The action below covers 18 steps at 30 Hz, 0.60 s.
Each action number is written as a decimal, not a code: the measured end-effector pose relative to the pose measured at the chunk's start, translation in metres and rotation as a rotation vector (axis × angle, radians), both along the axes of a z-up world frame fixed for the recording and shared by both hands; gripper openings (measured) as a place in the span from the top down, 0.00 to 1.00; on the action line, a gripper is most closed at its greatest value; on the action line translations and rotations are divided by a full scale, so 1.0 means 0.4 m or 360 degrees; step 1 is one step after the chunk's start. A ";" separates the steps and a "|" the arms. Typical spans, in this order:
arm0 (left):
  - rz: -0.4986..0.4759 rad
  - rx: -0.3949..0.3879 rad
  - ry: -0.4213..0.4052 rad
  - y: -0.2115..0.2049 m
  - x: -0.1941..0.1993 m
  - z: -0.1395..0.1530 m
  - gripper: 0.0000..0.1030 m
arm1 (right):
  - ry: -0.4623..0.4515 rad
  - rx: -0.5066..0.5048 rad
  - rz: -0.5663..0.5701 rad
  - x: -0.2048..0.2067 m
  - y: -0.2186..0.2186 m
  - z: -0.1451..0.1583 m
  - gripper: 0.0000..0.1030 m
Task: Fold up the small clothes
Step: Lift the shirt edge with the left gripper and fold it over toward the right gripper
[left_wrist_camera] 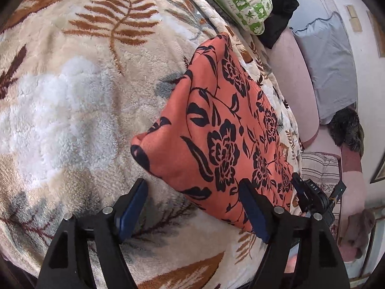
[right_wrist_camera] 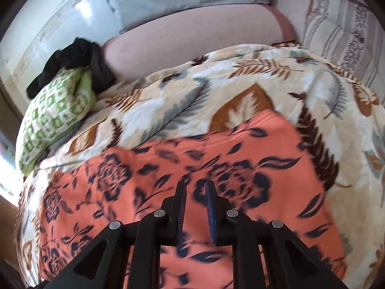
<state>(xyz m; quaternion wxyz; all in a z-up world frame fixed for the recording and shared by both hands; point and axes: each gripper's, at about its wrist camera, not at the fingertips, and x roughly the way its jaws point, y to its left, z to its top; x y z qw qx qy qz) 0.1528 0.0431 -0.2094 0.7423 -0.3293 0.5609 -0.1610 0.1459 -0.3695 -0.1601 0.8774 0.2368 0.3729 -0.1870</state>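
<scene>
An orange cloth with a black flower print (left_wrist_camera: 223, 130) lies folded flat on a fluffy cream blanket with leaf patterns (left_wrist_camera: 72, 96). My left gripper (left_wrist_camera: 192, 187) is wide open and empty, hovering over the cloth's near corner. The right gripper's body (left_wrist_camera: 310, 197) shows at the cloth's far right edge in this view. In the right wrist view the same cloth (right_wrist_camera: 240, 159) fills the lower frame. My right gripper (right_wrist_camera: 195, 187) hovers just above it, jaws a narrow gap apart, with nothing between them.
A green and white patterned pillow (right_wrist_camera: 55, 113) with a black garment (right_wrist_camera: 77, 60) on it lies at the blanket's far end. A pink cushion (right_wrist_camera: 192, 31), a grey pillow (left_wrist_camera: 329, 65) and a striped cloth (right_wrist_camera: 336, 33) lie past the blanket's edge.
</scene>
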 end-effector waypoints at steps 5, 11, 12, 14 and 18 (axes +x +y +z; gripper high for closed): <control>0.0082 0.0119 -0.0170 -0.022 0.022 0.010 0.25 | 0.0100 0.0141 -0.0213 0.037 -0.183 -0.063 0.82; 0.0093 0.0302 -0.0345 -0.064 0.041 0.014 0.54 | 0.0170 0.0039 -0.0207 0.067 -0.186 -0.087 0.79; 0.0091 0.0302 -0.0349 -0.067 0.045 0.010 0.62 | 0.0162 -0.0006 -0.0181 0.070 -0.166 -0.070 0.79; 0.0079 0.0247 -0.0348 -0.067 0.050 0.003 0.71 | 0.0064 -0.0003 -0.0075 0.075 -0.116 -0.033 0.79; 0.0080 0.0237 -0.0380 -0.071 0.051 0.001 0.70 | -0.0097 0.0170 0.0229 0.137 0.036 0.017 0.79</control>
